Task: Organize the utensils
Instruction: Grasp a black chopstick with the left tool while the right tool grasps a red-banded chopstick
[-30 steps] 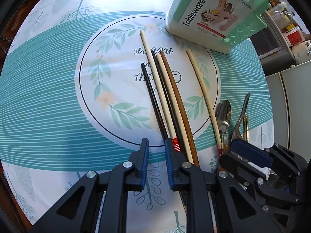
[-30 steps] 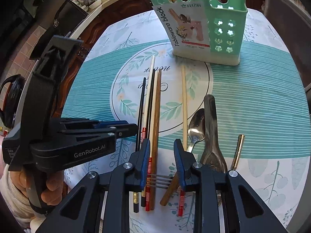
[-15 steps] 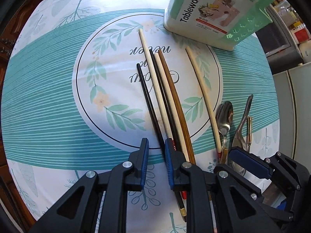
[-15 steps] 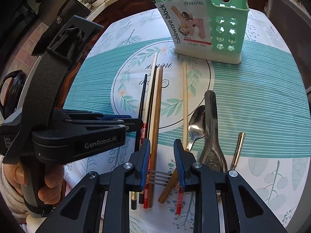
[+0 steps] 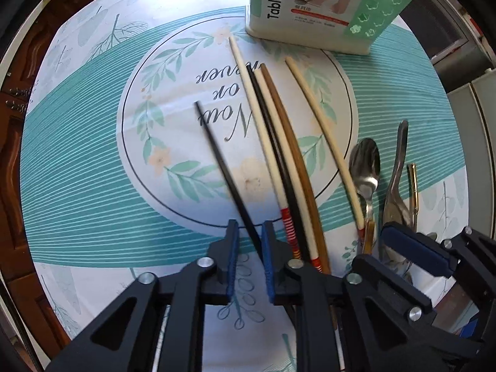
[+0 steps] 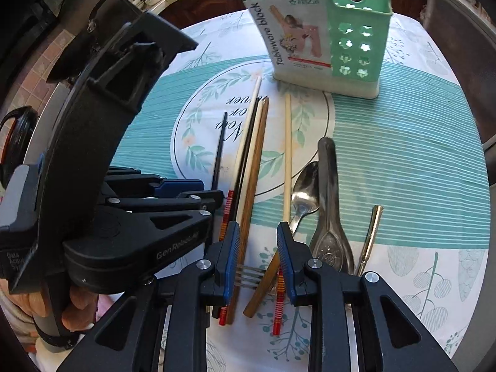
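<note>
A mint-green tableware holder (image 5: 310, 9) (image 6: 341, 40) stands at the far side of the round table. A black chopstick (image 5: 223, 164) (image 6: 218, 152) lies slanted, apart from the bundle of chopsticks (image 5: 279, 142) (image 6: 251, 142). Its near end runs between the fingers of my left gripper (image 5: 249, 232) (image 6: 210, 190), against the right pad, with a gap on the left; the jaws are closing. My right gripper (image 6: 257, 232) (image 5: 372, 245) stands open over fork tines (image 6: 249, 274) and the near chopstick ends.
A lone pale chopstick (image 5: 322, 130), a steel spoon (image 5: 364, 161), a larger steel spoon (image 5: 400, 161) and a gold-handled piece (image 5: 413, 183) lie right of the bundle. A person's hand (image 6: 77, 307) holds the left gripper. The teal-striped tablecloth (image 5: 93, 170) is bare on the left.
The black chopstick has swung away from the bundle, its far tip going left, and now lies between the left gripper's fingers. The left gripper shifted over the cloth. The right gripper kept still.
</note>
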{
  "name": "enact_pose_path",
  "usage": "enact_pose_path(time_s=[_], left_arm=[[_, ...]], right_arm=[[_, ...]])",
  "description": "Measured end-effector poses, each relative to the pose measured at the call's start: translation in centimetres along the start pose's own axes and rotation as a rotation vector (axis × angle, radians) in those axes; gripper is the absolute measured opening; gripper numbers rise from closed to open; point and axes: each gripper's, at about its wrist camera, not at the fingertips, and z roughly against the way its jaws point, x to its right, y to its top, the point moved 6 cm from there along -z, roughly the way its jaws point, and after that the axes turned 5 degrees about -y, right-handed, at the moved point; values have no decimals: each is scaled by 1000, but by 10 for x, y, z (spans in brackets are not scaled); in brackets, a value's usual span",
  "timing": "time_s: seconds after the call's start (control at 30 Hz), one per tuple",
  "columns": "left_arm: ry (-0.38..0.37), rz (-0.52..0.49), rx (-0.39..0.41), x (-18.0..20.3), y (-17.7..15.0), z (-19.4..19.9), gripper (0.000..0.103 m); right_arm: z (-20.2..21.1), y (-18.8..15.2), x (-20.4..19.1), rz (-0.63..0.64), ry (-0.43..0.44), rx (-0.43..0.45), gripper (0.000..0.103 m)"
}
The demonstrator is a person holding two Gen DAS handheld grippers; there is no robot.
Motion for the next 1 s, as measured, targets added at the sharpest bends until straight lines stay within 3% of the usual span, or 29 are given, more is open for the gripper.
enact_pose_path(time_s=[0.27, 0.5, 1.0], left_arm=[[-15, -38, -24, -23, -27, 3, 5], [-11, -11, -35, -46, -40, 6, 4], [-49, 7, -43, -95, -50, 10, 4]], right_arm=[[-6, 8, -11, -16, 60, -34, 25], [-33, 36, -24, -126, 133, -133, 20], [-79, 66, -38, -107, -84, -239, 18]])
